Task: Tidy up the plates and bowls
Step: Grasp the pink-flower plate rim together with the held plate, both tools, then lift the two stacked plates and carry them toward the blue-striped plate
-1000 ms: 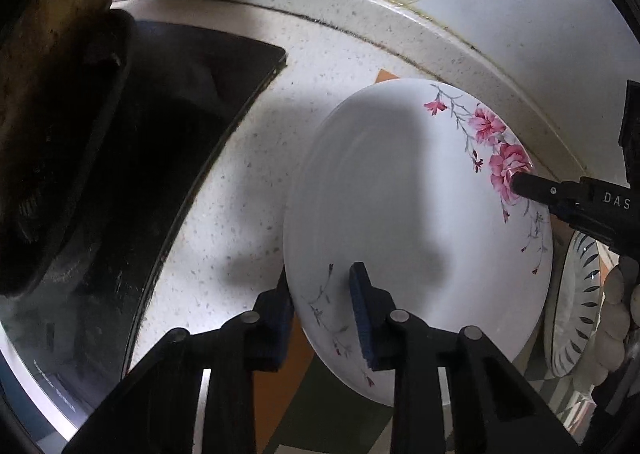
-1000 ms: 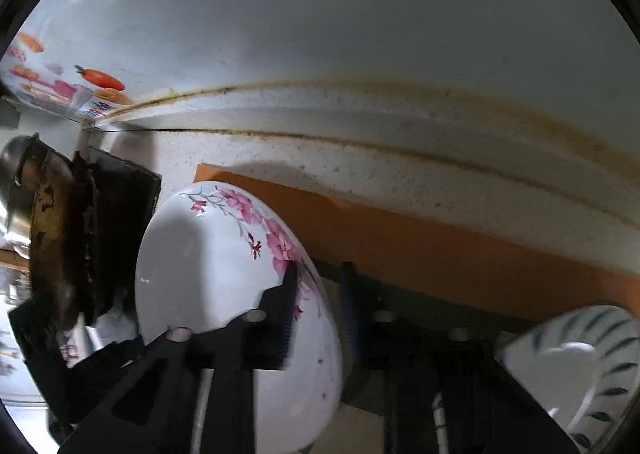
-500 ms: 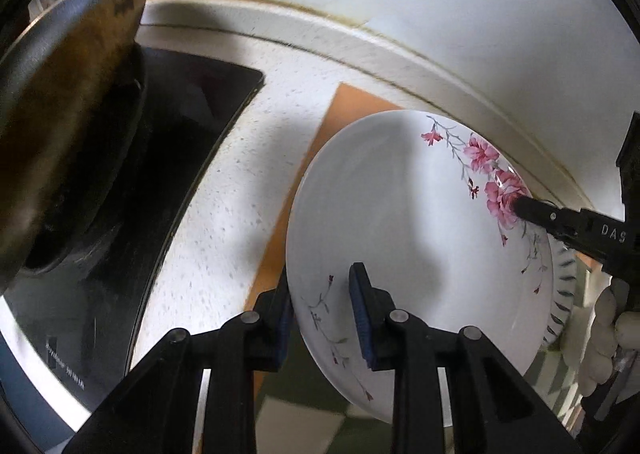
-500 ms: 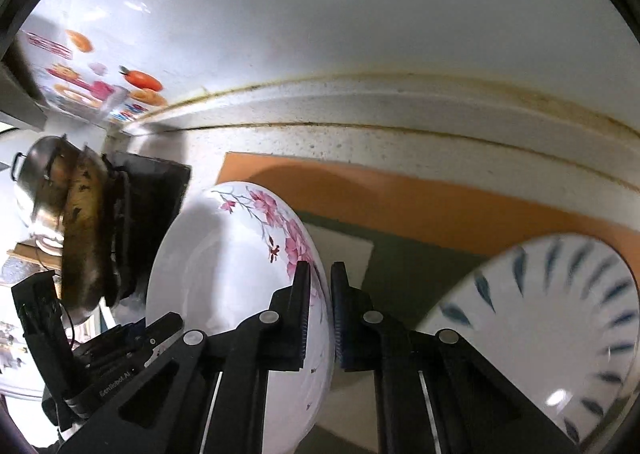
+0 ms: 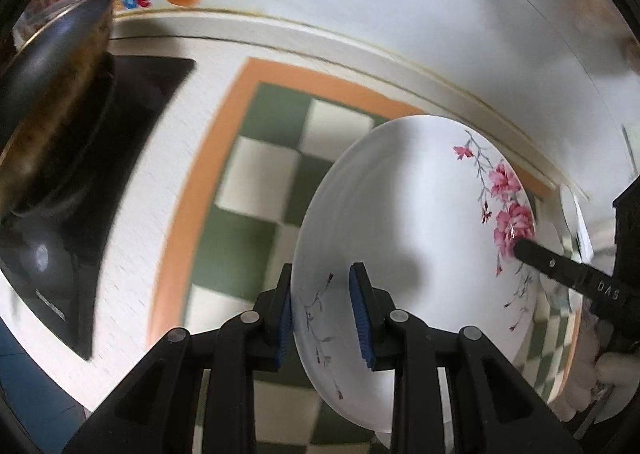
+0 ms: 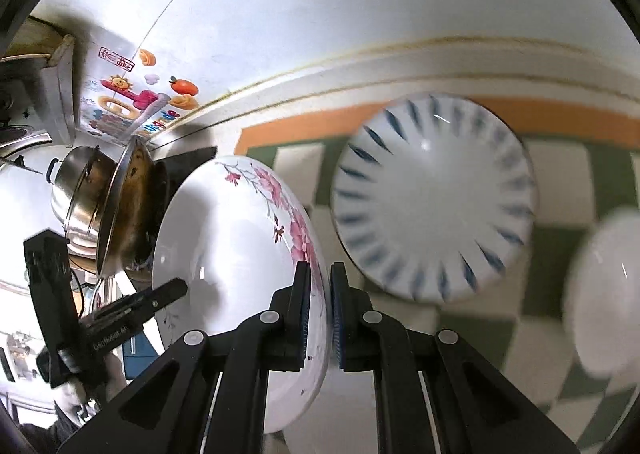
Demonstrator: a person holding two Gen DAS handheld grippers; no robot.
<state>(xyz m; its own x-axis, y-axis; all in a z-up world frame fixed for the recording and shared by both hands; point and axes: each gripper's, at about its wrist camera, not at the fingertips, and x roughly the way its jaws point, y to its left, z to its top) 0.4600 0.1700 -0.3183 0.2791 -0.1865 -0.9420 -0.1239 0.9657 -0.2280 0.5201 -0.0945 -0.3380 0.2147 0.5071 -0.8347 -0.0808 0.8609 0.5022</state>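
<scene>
Item in hand: one white floral plate (image 5: 404,213), pink blossoms along its rim, carried clear of the green-and-cream checked mat (image 5: 256,181) with the orange border. My left gripper (image 5: 320,312) is clamped on the plate's near rim, one blue pad inside, one on the underside; my right gripper (image 6: 320,314) has just been closing and now pinches the opposite, flowered rim. Step, as I judge it: two-handed transfer of this plate toward the blue-striped plate (image 6: 432,197) lying flat on the mat, with a plain white dish (image 6: 604,294) blurred just beyond it. Next move calls for levelling the floral plate, centring it over the striped one, lowering both sides together, then parting the jaws only once it rests. Also present: stovetop (image 5: 132,125), wok (image 5: 52,101), steel pot (image 6: 80,189).
</scene>
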